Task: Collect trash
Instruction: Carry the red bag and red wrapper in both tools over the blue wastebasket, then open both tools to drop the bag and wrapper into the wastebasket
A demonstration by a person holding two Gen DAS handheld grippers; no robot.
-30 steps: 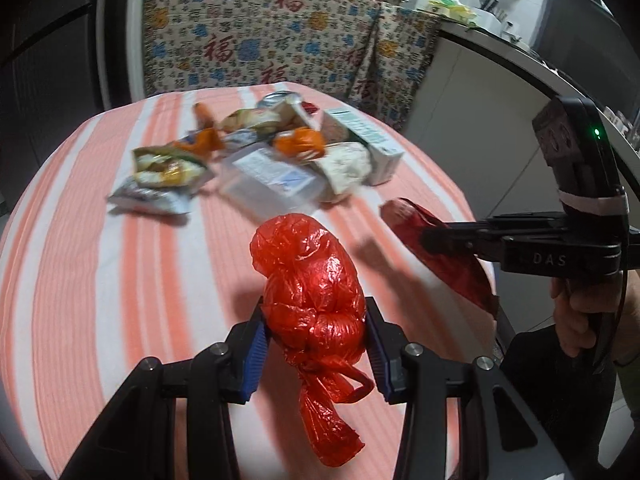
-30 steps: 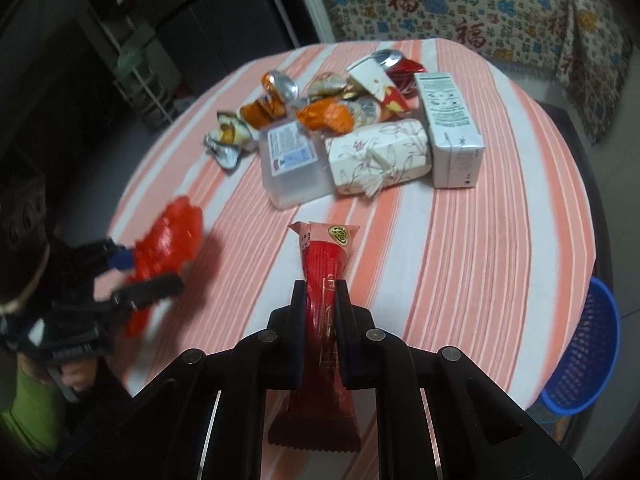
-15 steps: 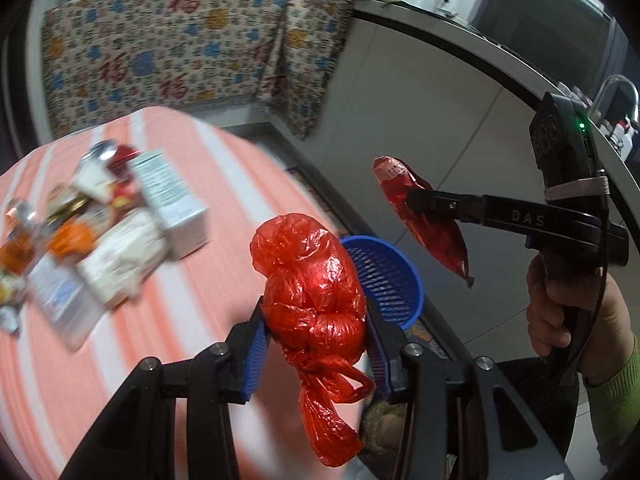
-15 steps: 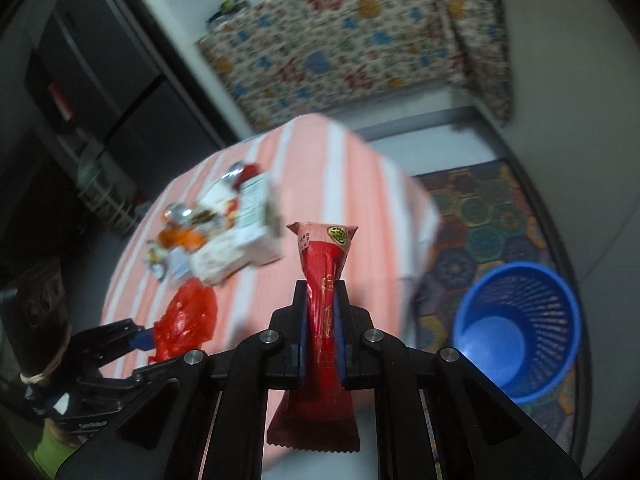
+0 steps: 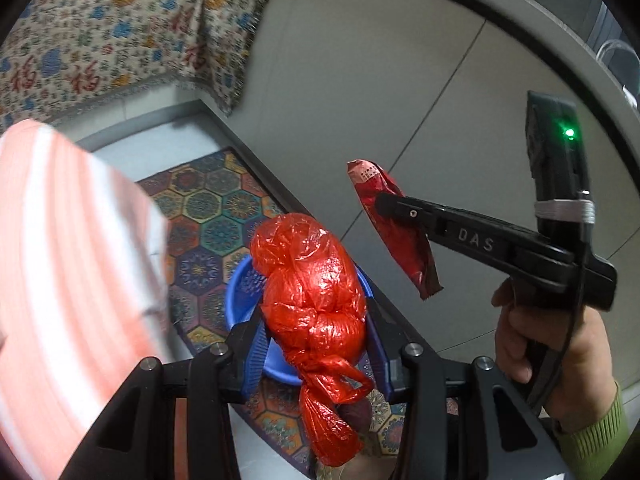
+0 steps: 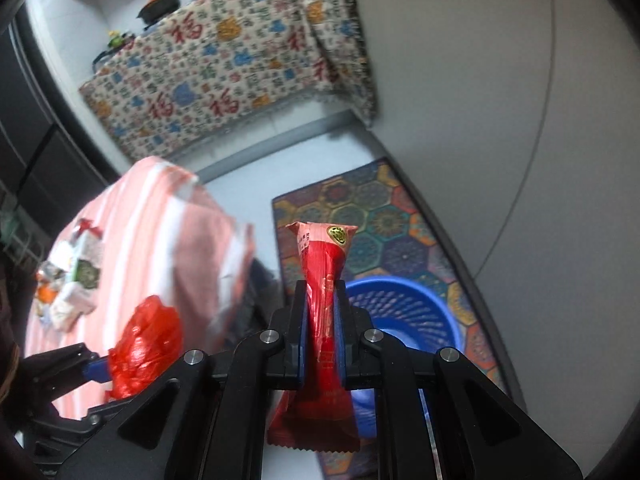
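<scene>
My left gripper is shut on a knotted red plastic bag, which hangs in the air over the blue mesh waste basket on the floor. My right gripper is shut on a red snack wrapper, held upright just left of and above the same blue basket. In the left wrist view the right gripper and its red wrapper sit to the upper right, with a hand on the handle. In the right wrist view the red bag shows at lower left.
The pink striped table lies to the left, with several pieces of trash still on it. A patterned hexagon mat lies under the basket beside a grey wall. A flowered cloth covers the far counter.
Both grippers have swung right, off the striped table and out over the floor. The blue basket now lies below them. Each keeps its grip on its red item.
</scene>
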